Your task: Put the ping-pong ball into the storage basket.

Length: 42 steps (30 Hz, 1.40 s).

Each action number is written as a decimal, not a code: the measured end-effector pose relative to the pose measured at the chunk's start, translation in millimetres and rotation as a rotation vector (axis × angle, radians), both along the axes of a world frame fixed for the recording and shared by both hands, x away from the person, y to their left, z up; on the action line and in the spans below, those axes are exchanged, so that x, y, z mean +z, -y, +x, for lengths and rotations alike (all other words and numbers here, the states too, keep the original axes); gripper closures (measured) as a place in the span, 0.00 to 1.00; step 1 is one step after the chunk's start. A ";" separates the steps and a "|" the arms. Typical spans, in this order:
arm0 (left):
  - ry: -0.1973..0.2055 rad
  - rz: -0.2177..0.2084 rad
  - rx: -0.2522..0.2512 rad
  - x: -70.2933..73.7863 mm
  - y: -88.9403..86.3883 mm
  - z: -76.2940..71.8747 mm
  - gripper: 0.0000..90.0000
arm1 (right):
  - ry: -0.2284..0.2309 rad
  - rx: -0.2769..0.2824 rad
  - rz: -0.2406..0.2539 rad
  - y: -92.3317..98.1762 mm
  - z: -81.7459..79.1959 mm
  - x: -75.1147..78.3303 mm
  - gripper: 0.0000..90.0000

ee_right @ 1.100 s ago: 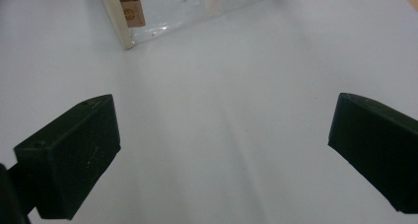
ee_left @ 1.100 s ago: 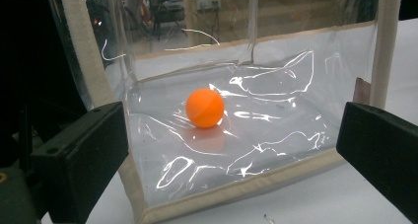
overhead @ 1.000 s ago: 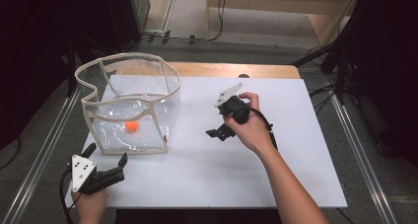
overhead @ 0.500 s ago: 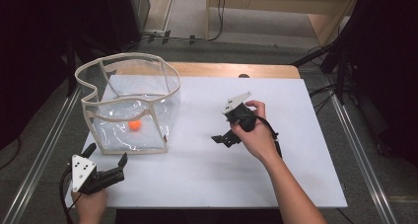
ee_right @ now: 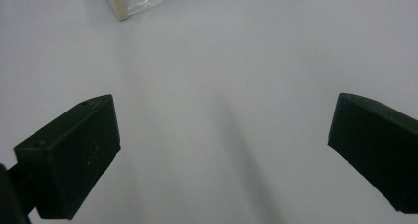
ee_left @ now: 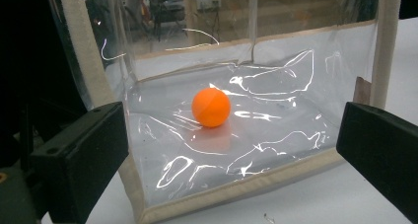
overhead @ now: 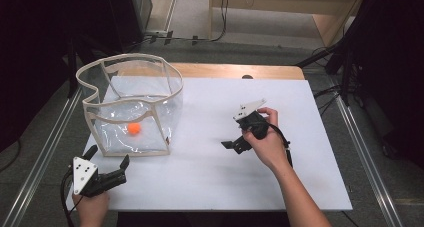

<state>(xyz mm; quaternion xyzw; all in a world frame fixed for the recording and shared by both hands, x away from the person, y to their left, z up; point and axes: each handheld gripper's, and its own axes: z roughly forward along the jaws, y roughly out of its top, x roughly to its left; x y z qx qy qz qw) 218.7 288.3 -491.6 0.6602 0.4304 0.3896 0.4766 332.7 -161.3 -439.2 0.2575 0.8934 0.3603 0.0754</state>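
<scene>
right gripper (overhead: 231, 145): drawn back since the earlier frames, from near the middle of the table toward the person's side, away from the bag; jaws wide apart, nothing between them, tipped down over bare white tabletop (overhead: 300, 117). right hand (overhead: 265, 142) wrapped around it.

left gripper (overhead: 107, 159): unchanged in place at the near left corner of the table; jaws wide apart, empty, aimed at the near wall of the bag.

clear bag (overhead: 131, 104): see-through plastic with cream edging, top gaping, standing upright on the left part of the table, just beyond the left gripper.

orange ball (ee_left: 211, 107): resting on the floor of the bag, near its middle, apart from all walls; nothing touches it.

step in hand, as judged: ball appears already placed inside; right gripper retreating, task near its end or between rounds.

next move, as judged: if the ball is to come out, a gripper must go in over the open top, since the plastic wall stands between the left gripper and the ball.
</scene>
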 end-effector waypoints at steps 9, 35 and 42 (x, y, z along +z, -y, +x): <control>0.001 0.000 -0.001 -0.1 0.1 0.0 0.00 | -0.008 -0.034 0.032 16.8 -10.1 -11.3 0.00; 0.003 0.001 -0.001 -0.2 0.4 -0.2 0.00 | 0.027 -0.104 0.098 57.0 -35.1 -35.2 0.00; 0.002 0.001 -0.001 -0.2 0.5 -0.1 0.00 | 0.030 -0.125 0.108 68.0 -41.2 -41.5 0.00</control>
